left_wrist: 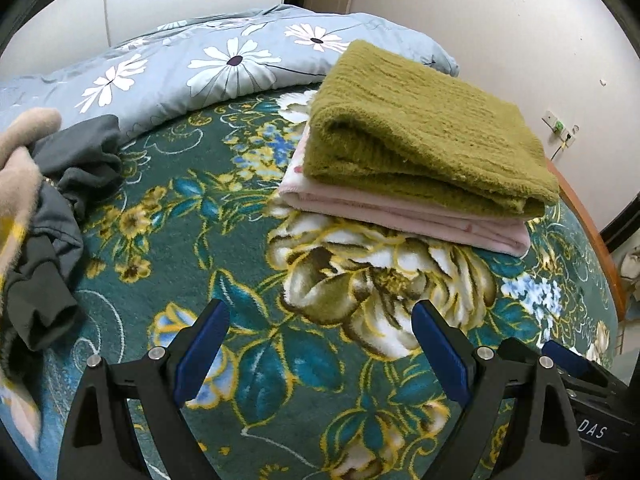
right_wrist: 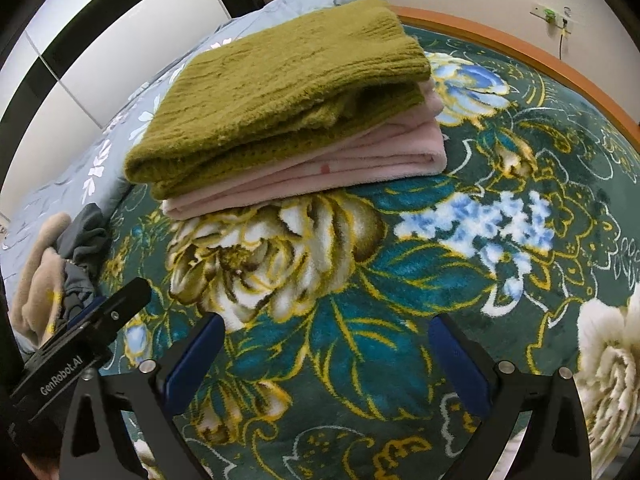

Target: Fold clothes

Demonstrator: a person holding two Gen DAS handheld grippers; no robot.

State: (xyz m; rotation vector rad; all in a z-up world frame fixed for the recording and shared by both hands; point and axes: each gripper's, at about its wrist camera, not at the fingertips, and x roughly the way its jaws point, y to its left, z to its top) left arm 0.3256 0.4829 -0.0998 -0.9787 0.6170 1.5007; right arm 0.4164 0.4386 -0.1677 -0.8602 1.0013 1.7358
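Two folded pieces are stacked on the bed: the olive-green knit (left_wrist: pixel 424 128) sits squarely on top of the pink folded garment (left_wrist: pixel 400 216), and the stack lies toward the bed's far right side, near the wooden edge (right_wrist: pixel 520 46). It's ahead of both grippers, well apart from either one's fingertips.

Over at the bed's left edge, there's the unfolded heap: a dark grey garment (left_wrist: pixel 52 208) tangled with a beige fleecy piece (left_wrist: pixel 20 160), left of the left hand-held gripper (left_wrist: pixel 320 336) and not touching it.

The left hand-held gripper hovers low over the green floral blanket (left_wrist: pixel 256 240), pointing up the bed toward the blue daisy-print quilt (left_wrist: pixel 192 60). Its blue-padded fingers are spread wide, nothing between them.

The right hand-held gripper (right_wrist: pixel 326 350) sits just beside it, level, aimed at the stack. Jaws wide apart too, empty, only blanket showing in the gap. In the right wrist view, the left unit's black body shows at lower left.
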